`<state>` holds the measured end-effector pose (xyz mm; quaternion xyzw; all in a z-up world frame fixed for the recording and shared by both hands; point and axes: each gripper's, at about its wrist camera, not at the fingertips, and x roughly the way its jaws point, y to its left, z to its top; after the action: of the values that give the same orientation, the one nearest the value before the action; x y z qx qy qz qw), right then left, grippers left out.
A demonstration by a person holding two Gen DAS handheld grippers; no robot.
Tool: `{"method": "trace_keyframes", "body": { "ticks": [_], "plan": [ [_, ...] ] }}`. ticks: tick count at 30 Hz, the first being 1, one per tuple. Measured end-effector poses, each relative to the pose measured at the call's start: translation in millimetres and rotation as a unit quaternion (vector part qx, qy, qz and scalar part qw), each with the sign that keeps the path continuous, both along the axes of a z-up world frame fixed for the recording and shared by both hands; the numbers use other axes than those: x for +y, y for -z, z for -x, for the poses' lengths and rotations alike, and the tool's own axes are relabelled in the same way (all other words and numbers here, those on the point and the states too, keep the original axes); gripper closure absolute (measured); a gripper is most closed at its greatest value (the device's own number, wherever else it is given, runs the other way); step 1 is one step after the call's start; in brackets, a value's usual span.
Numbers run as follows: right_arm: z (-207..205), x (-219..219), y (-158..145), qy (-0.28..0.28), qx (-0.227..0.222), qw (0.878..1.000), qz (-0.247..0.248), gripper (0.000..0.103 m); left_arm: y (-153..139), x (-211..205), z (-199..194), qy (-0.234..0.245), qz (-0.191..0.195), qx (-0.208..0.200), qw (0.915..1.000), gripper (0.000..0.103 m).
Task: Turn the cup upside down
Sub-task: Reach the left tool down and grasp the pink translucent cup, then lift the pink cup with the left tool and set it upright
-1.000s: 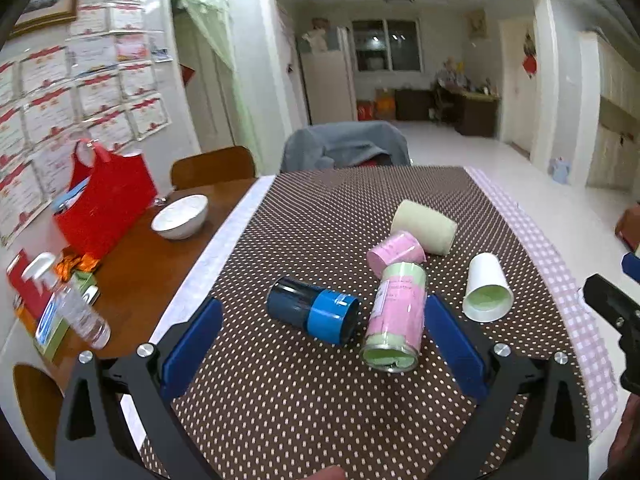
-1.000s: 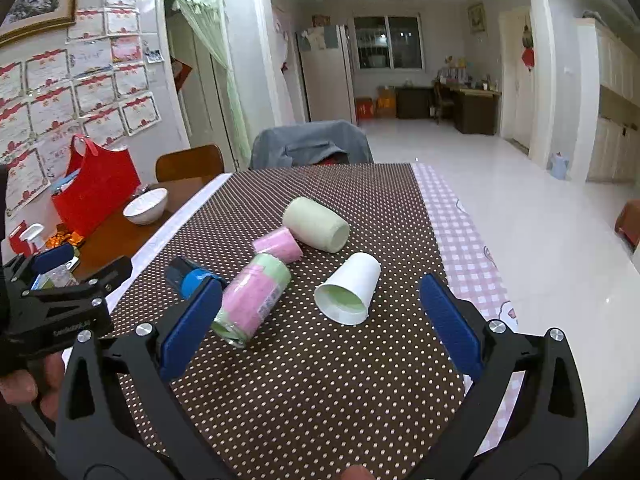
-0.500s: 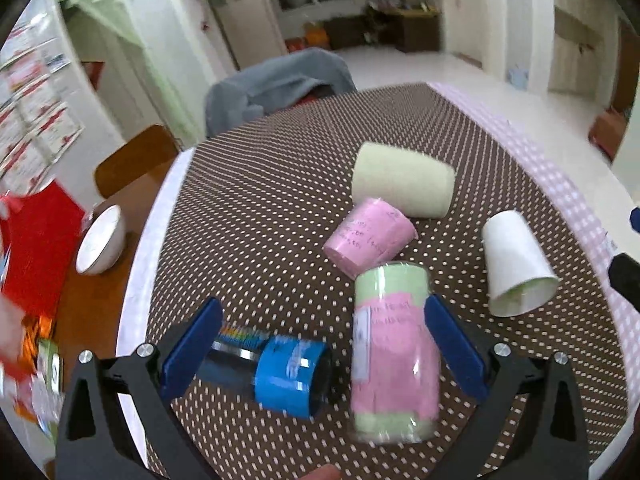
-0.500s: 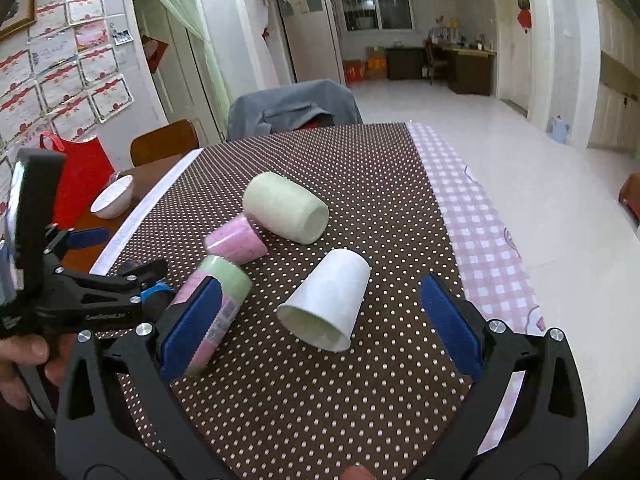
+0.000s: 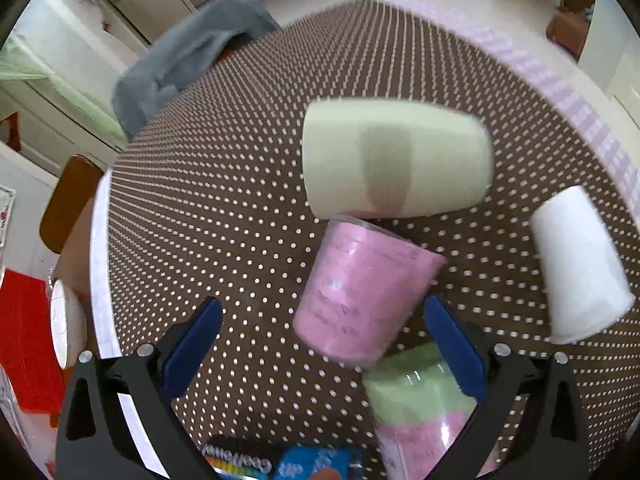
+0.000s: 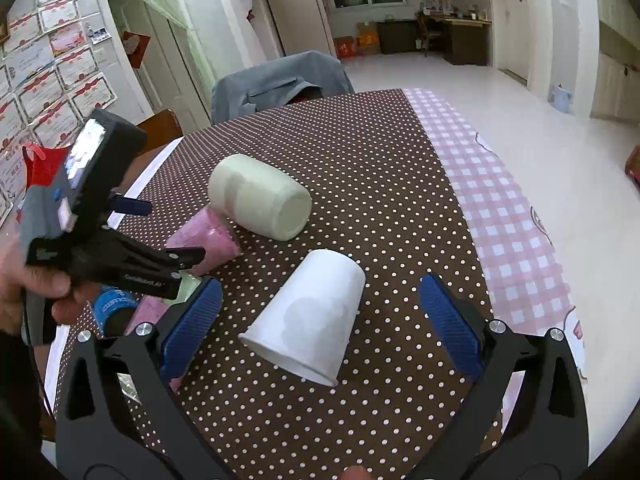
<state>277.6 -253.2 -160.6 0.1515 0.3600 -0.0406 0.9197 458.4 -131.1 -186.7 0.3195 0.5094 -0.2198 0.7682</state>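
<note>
Several cups lie on their sides on the dotted brown tablecloth (image 5: 240, 184). A pink cup (image 5: 360, 296) lies just ahead of my open left gripper (image 5: 320, 344), between its blue pads. A pale green cup (image 5: 396, 164) lies beyond it, a white paper cup (image 5: 580, 272) to the right, a green-and-pink cup (image 5: 416, 404) and a blue cup (image 5: 316, 462) below. My open right gripper (image 6: 320, 320) straddles the white paper cup (image 6: 312, 320), mouth toward me. The left gripper (image 6: 120, 264) shows at left above the pink cup (image 6: 208, 240).
A chair draped in grey cloth (image 6: 280, 80) stands at the table's far end. A pink checked cloth strip (image 6: 500, 208) runs along the right edge. A white bowl (image 5: 68, 328) and a red bag (image 5: 24, 344) sit on the wooden side table at left.
My left gripper has tipped down and moved forward over the pink cup. My right gripper has moved closer to the white paper cup, which now lies between its fingers.
</note>
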Motion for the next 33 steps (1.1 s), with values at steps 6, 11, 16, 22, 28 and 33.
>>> {"method": "trace_keyframes", "body": {
  "ticks": [6, 11, 16, 22, 28, 33],
  "plan": [
    [-3.5, -7.6, 10.3, 0.005, 0.007, 1.0, -0.007, 0.006, 13.1, 2.6, -28.8, 0.005, 0.019, 0.079, 0.9967, 0.004],
    [-3.2, -9.3, 13.8, 0.008, 0.009, 1.0, -0.008, 0.006, 19.7, 6.7, -55.1, -0.012, 0.026, 0.088, 0.9957, 0.01],
    [1.0, -10.1, 12.7, 0.012, 0.008, 1.0, -0.011, 0.006, 22.6, 13.6, -70.4, -0.03, 0.048, 0.1, 0.9933, 0.035],
    [9.5, -8.5, 5.9, 0.012, 0.002, 1.0, -0.008, 0.006, 1.2, 48.6, -71.4, -0.067, 0.071, 0.077, 0.9923, 0.036],
    [26.6, -2.7, -9.0, 0.011, -0.014, 1.0, -0.007, 0.006, -41.4, 73.2, -52.1, -0.081, 0.099, 0.042, 0.9908, 0.036],
    [49.9, 3.6, -23.2, 0.01, -0.031, 0.999, -0.004, 0.006, -73.8, 70.6, 5.5, -0.067, 0.124, 0.014, 0.99, 0.036]
  ]
}}
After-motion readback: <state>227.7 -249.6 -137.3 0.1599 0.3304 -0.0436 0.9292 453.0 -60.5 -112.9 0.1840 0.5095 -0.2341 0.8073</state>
